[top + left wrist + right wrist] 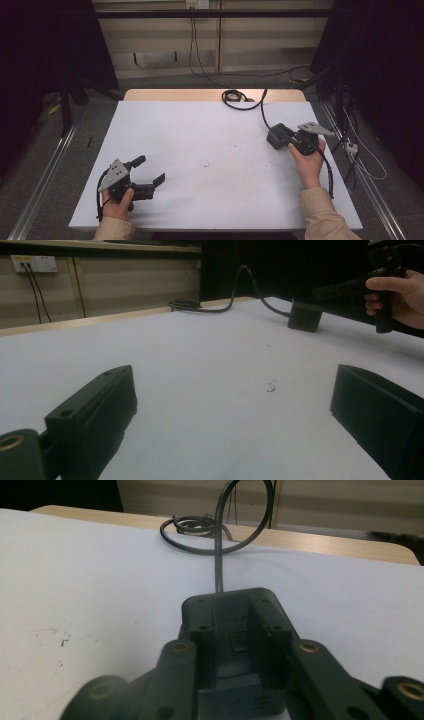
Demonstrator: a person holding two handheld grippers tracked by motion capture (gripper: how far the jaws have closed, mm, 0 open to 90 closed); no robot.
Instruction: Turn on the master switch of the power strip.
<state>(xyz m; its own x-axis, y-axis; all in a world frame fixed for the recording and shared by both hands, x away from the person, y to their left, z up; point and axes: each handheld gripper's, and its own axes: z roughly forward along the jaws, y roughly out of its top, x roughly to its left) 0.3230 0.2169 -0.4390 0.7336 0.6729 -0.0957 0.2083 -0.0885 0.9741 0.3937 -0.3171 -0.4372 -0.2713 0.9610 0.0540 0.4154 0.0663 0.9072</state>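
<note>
Light: dim and even on the white-topped wooden bench [210,150]; surroundings fall dark.
Shadows: soft, faint.
Focus: near fingers [180,680] blurred.

The worktop [200,150] is covered in a plain white sheet with a few small dark specks [271,386] near its middle; a pale wood edge [175,95] shows along the far side. The block [278,136] on it is dark grey — its cable [239,97] black, coiled at the back. Both grippers are black: the left gripper [150,171] and the right gripper [287,140] each carry a light grey plate [114,174] on top, with brass-coloured rings [180,647] on the jaws. The sleeves [324,215] are beige. The floor [60,150] is grey, the back wall [160,35] cream, with a white socket [35,263].
</note>
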